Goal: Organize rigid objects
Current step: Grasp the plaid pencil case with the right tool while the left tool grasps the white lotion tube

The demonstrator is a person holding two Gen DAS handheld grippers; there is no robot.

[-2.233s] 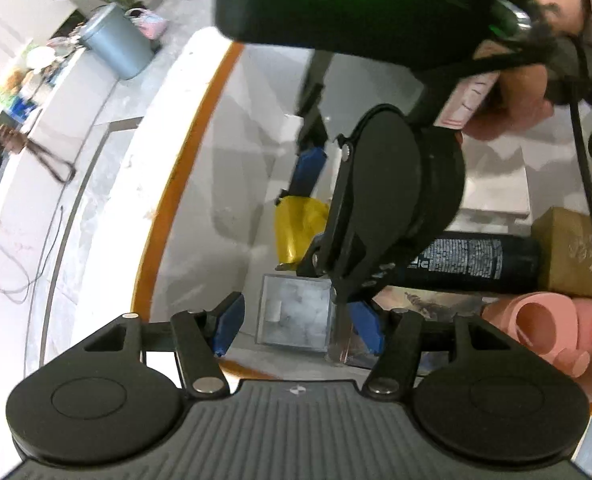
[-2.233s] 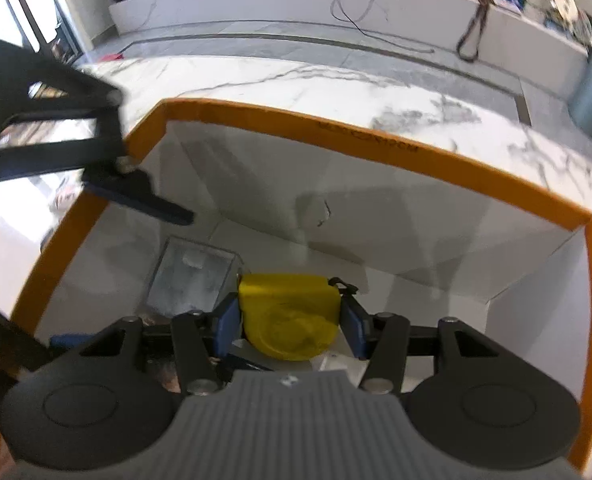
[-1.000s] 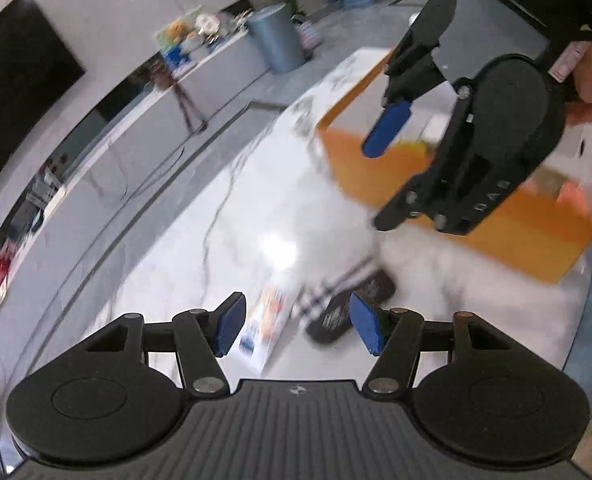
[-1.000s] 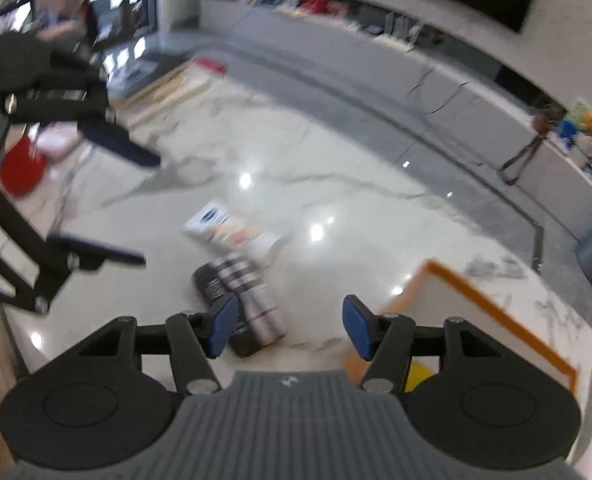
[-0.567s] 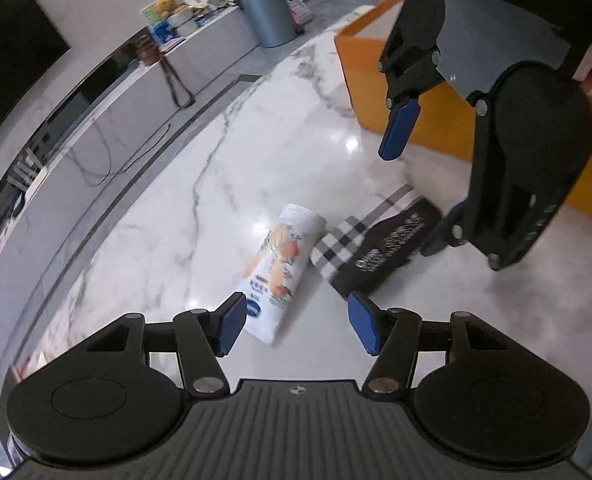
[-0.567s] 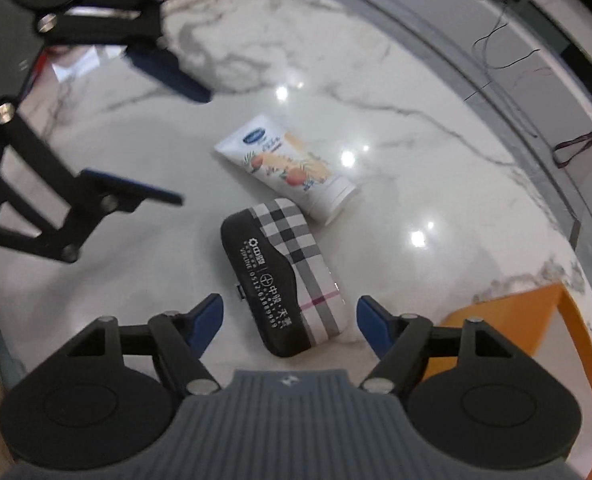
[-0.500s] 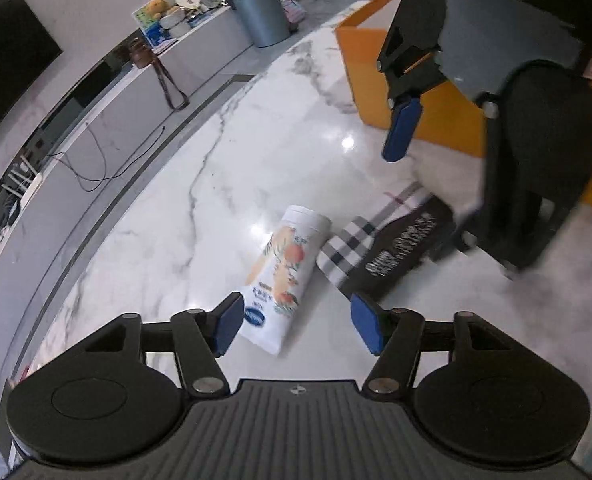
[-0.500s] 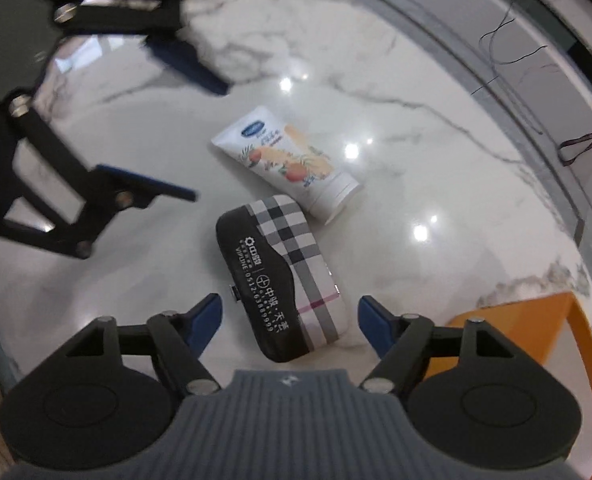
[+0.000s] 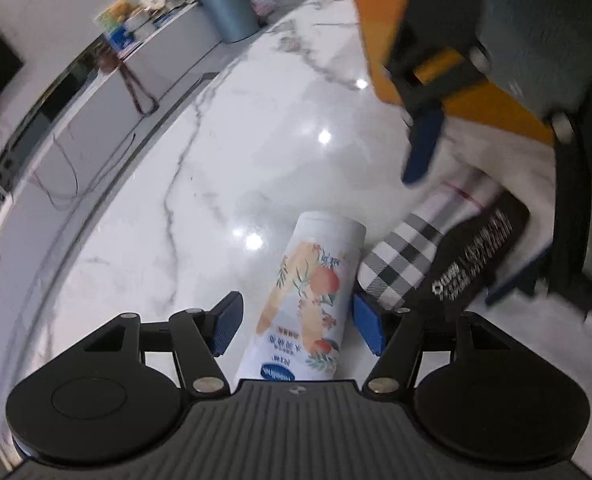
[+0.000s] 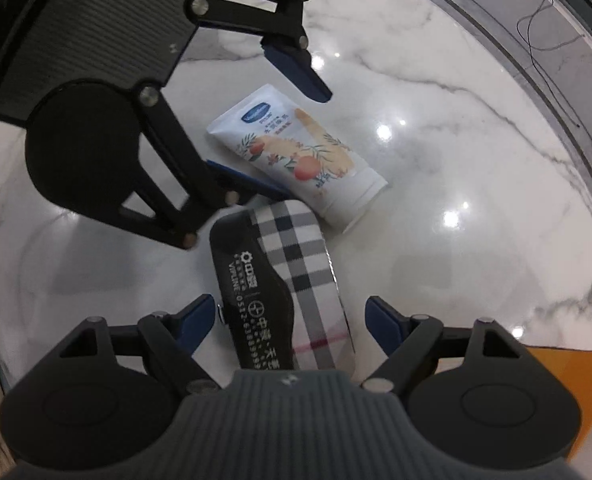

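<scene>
A white cream tube (image 9: 307, 304) with a fruit print lies on the marble top. My left gripper (image 9: 297, 326) is open and straddles it, jaws apart on either side. A black and plaid case (image 10: 284, 284) lies touching the tube's cap end; it also shows in the left wrist view (image 9: 447, 260). My right gripper (image 10: 292, 320) is open and straddles the case. In the right wrist view the tube (image 10: 296, 160) sits between the left gripper's fingers (image 10: 296, 64).
An orange box (image 9: 427, 60) stands on the marble top (image 9: 256, 140) beyond the right gripper; its corner shows in the right wrist view (image 10: 567, 380). A grey bin (image 9: 228, 6) and a low shelf with clutter stand off the table.
Both grippers have left the orange box, where the right one let go of a yellow object, and have come down over the tube and the case. Both now straddle their objects more closely.
</scene>
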